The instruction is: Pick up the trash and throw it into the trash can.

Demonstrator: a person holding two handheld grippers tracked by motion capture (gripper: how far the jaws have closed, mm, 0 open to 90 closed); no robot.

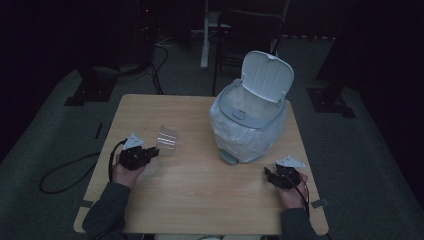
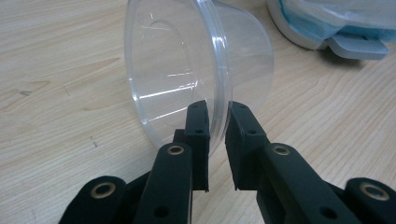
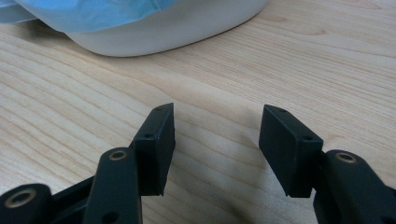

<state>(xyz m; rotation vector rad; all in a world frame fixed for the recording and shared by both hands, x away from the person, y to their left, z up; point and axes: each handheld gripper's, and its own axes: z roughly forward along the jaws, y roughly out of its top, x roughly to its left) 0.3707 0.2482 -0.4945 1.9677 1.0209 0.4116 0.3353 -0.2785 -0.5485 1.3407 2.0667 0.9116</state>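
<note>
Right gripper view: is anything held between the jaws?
No, the right gripper stands open, with bare wooden table showing in the gap between its jaws.

The high view looks forward and down over the whole counter (image 1: 200,190) from the near side. Each claw camera sits close above the wood, both catching the white bin (image 1: 250,120) base.

White lidded bin (image 1: 252,117) w/ bag liner, lid up, on wooden table (image 1: 200,195)
</note>
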